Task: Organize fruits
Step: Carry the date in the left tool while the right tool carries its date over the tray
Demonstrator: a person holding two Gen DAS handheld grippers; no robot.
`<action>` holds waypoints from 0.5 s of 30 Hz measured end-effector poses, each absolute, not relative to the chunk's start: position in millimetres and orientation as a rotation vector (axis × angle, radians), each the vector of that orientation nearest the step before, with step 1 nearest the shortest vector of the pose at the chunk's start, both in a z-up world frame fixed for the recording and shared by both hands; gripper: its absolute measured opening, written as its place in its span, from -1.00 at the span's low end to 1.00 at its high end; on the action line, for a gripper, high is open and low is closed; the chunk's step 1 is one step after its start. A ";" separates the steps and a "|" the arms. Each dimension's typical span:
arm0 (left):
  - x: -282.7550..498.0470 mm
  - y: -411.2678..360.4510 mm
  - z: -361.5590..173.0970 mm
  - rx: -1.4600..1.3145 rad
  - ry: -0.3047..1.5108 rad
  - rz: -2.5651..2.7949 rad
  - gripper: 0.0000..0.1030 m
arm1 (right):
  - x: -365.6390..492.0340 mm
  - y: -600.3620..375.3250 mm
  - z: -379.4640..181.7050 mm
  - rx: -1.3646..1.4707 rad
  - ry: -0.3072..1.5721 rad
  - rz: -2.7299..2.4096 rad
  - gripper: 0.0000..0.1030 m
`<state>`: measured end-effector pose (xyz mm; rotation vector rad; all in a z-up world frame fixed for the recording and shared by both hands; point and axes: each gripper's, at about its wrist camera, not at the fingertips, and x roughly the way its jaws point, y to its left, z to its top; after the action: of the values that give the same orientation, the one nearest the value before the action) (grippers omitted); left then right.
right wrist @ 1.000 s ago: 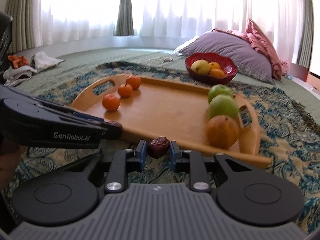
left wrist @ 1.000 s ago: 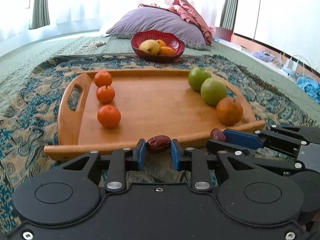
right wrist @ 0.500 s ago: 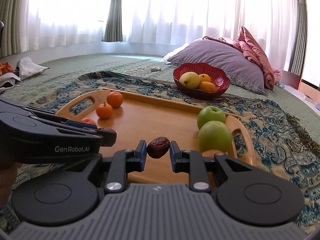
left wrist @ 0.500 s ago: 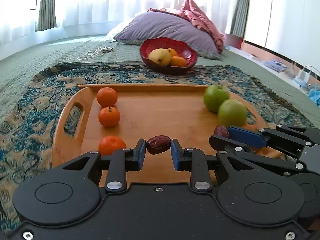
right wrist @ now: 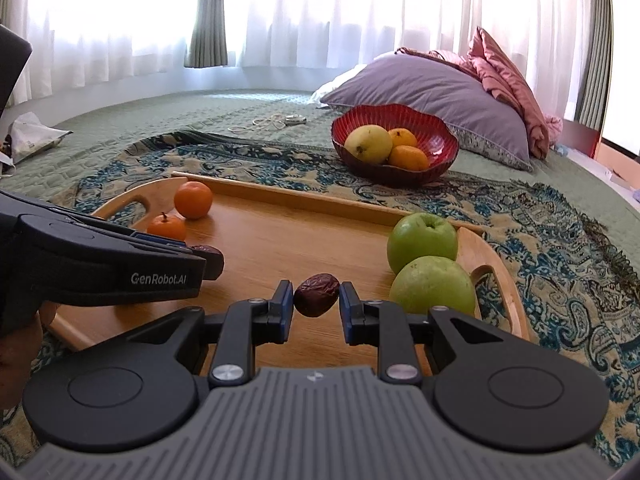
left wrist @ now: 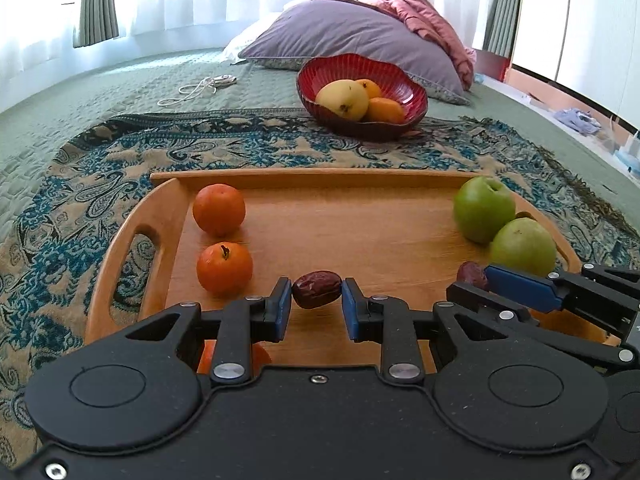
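Observation:
My left gripper is shut on a dark red date, held just above the middle of the wooden tray. My right gripper is shut on a second date over the tray, to the right of the left one; it also shows in the left wrist view. Tangerines line the tray's left side. Two green apples sit at its right. A third tangerine is mostly hidden under my left gripper.
A red bowl with a yellow pear and oranges stands beyond the tray on the patterned cloth. A purple pillow lies behind it. A white cable lies on the green bedspread.
Both grippers have moved forward over the tray, each still holding its date. The orange at the tray's right front has dropped out of sight under the grippers.

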<state>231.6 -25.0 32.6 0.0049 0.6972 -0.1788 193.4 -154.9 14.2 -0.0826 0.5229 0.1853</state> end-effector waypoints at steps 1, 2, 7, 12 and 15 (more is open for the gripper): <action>232.8 -25.8 31.5 0.008 0.698 -0.178 -0.50 | 195.2 -155.5 13.3 -0.081 0.526 0.183 -0.44; 233.8 -26.2 31.1 0.010 0.698 -0.178 -0.50 | 196.3 -156.0 12.3 -0.081 0.530 0.182 -0.44; 235.6 -29.8 28.2 0.027 0.698 -0.180 -0.50 | 199.6 -156.4 9.7 -0.083 0.540 0.180 -0.43; 236.8 -31.3 27.0 0.032 0.695 -0.176 -0.50 | 202.7 -156.5 7.2 -0.077 0.551 0.175 -0.43; 236.8 -31.3 27.0 0.033 0.695 -0.176 -0.50 | 203.8 -157.5 5.6 -0.074 0.553 0.172 -0.43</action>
<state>236.8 -31.3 27.0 0.0334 0.6948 -0.1761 203.8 -157.5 5.6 -0.0744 0.5528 0.1720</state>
